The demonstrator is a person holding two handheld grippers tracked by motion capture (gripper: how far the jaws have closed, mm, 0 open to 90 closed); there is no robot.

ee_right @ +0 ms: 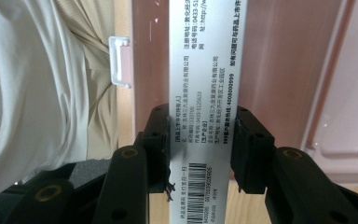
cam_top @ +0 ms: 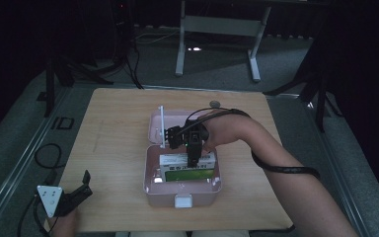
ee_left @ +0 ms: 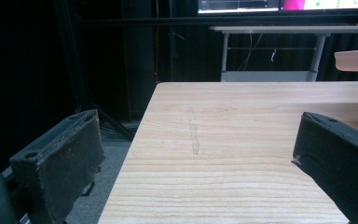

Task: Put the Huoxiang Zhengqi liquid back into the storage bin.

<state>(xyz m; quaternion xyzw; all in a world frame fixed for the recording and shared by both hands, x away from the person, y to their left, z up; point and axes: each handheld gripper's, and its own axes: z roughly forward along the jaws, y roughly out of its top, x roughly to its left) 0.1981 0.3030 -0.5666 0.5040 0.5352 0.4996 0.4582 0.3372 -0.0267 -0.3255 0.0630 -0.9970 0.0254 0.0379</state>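
Medicine box (cam_top: 187, 160), white and green, is sitting inside the open pink case (cam_top: 150, 185) at the center of the high view, on the wooden tabletop (cam_top: 113, 128). The right gripper (cam_top: 193, 159) is reaching down into the case from above and is grasping the medicine box, with the person's forearm (cam_top: 286, 182) coming in from the lower right. The case's lid (cam_top: 155, 123) is lying open toward the upper part of the frame. At the lower left, the left gripper (cam_top: 81, 190) is resting near the tabletop's corner, well apart from the case.

In the left gripper view, the left gripper (ee_left: 196, 154) is standing spread wide with bare tabletop (ee_left: 242, 130) between its jaws, gripping nothing.

In the right gripper view, the right gripper (ee_right: 201, 140) is clenching the medicine box (ee_right: 207, 70) by its long sides, printed text and a barcode facing the camera. The pink case (ee_right: 284, 70) is lying behind it, its white latch (ee_right: 120, 63) at the upper left.
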